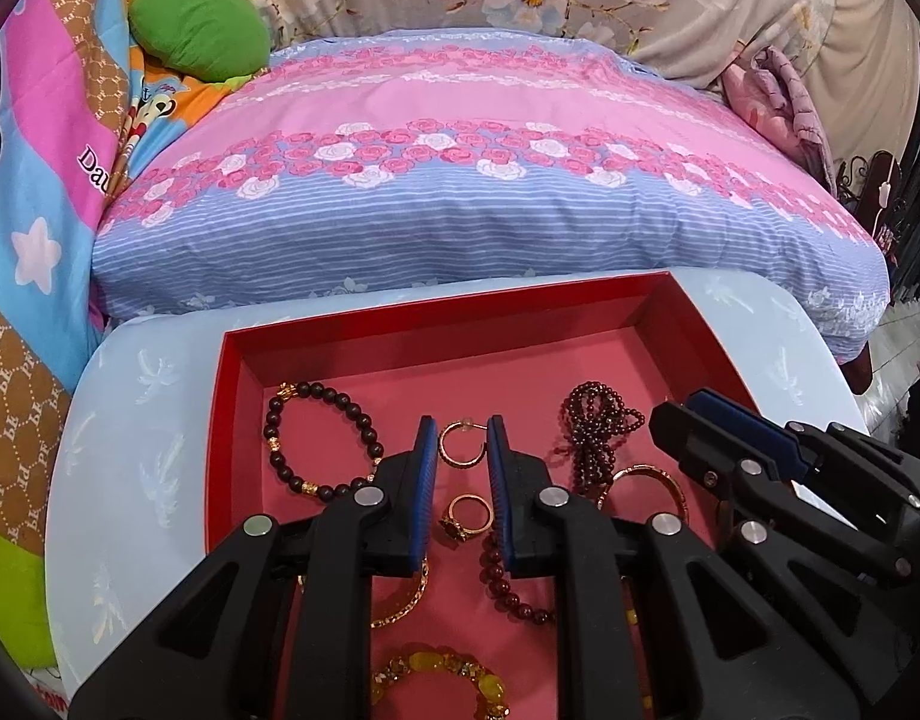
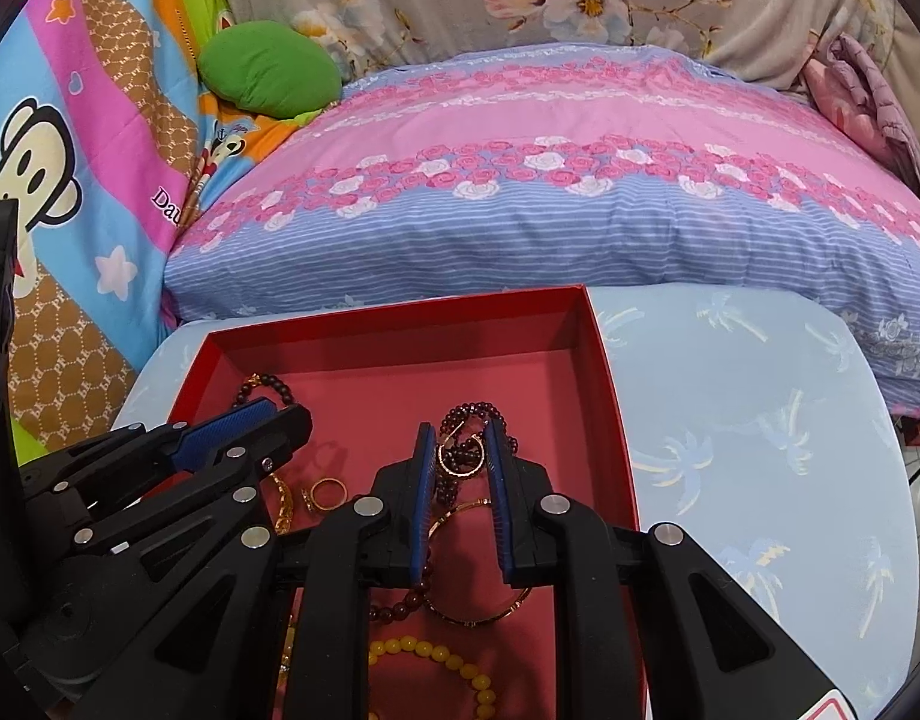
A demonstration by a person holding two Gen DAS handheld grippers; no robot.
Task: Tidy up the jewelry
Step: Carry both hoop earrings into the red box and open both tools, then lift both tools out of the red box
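Observation:
A red box (image 1: 232, 420) (image 2: 616, 420) with a pink floor holds the jewelry. In the left wrist view my left gripper (image 1: 463, 429) stands around a gold hoop earring (image 1: 462, 445), its pads (image 1: 427, 450) at the hoop's sides. A gold ring (image 1: 469, 515), a dark bead bracelet (image 1: 316, 438), a maroon bead strand (image 1: 598, 426), a gold bangle (image 1: 652, 489) and a yellow bead bracelet (image 1: 442, 684) lie around it. In the right wrist view my right gripper (image 2: 460, 432) stands around another gold hoop (image 2: 463, 453) over the maroon beads (image 2: 460, 414). The ring (image 2: 325, 493) lies left of it.
The box sits on a pale blue cushion (image 1: 130, 420) (image 2: 760, 450). Behind it is a pink and blue floral pillow (image 1: 460, 180) (image 2: 550, 192), a green cushion (image 1: 199, 33) and a cartoon blanket (image 2: 70, 150). Each gripper shows in the other's view, the right (image 1: 760, 456) and the left (image 2: 220, 438).

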